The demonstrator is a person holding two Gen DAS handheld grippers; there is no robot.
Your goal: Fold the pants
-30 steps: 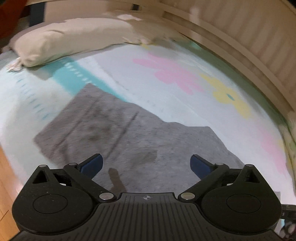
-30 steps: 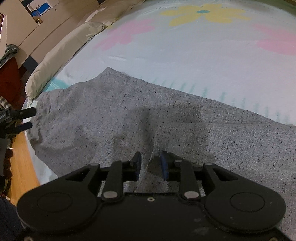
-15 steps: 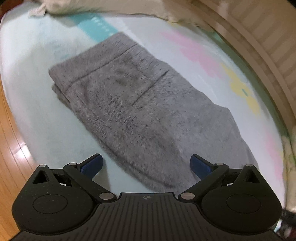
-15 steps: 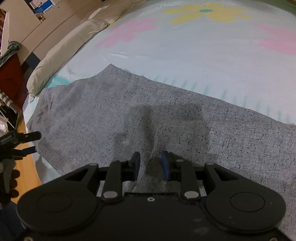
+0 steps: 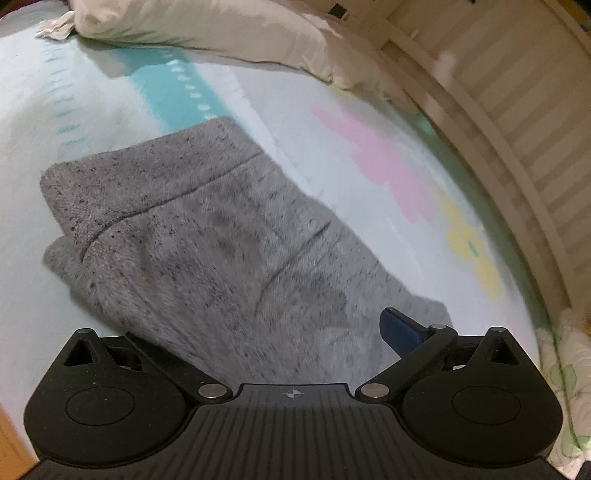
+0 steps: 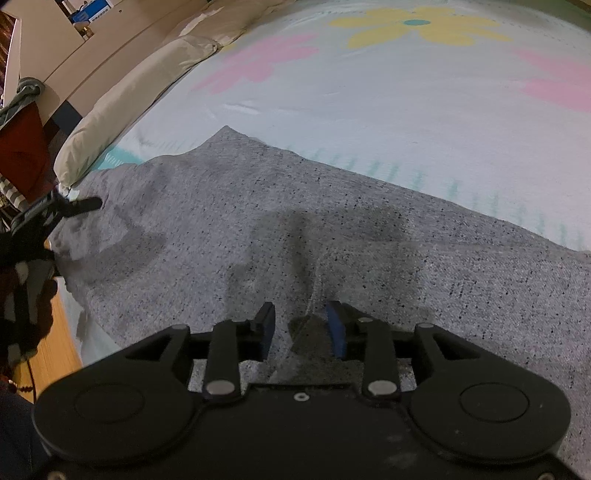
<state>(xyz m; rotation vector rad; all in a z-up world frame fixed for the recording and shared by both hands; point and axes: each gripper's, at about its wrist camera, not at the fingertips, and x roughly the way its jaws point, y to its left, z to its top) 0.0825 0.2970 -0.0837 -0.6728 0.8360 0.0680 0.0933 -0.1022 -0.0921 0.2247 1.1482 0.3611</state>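
Grey speckled pants [image 5: 207, 236] lie folded on the flowered sheet [image 5: 92, 122]; their waistband end points away to the left. My left gripper [image 5: 291, 332] is open wide and low at the pants' near edge. Cloth lies between its jaws and hides the left pad, while the right blue pad [image 5: 400, 332] shows. In the right wrist view the pants [image 6: 295, 221] spread across the bed. My right gripper [image 6: 301, 325] sits low on them; its jaws are opening, and a small ridge of cloth stands loose between the pads. My left gripper [image 6: 55, 229] shows at the pants' left end.
A cream pillow [image 5: 203, 29] lies along the far end of the bed. A slatted board [image 5: 517, 129] runs along the right side. Wooden floor [image 6: 59, 343] lies past the bed's near edge. A leaf-patterned cloth [image 5: 565, 369] sits at the far right.
My left gripper sank toward the pants' near edge and rolled; cloth now covers its left pad. My right gripper stayed put while its jaws widened a little off the pinched ridge.
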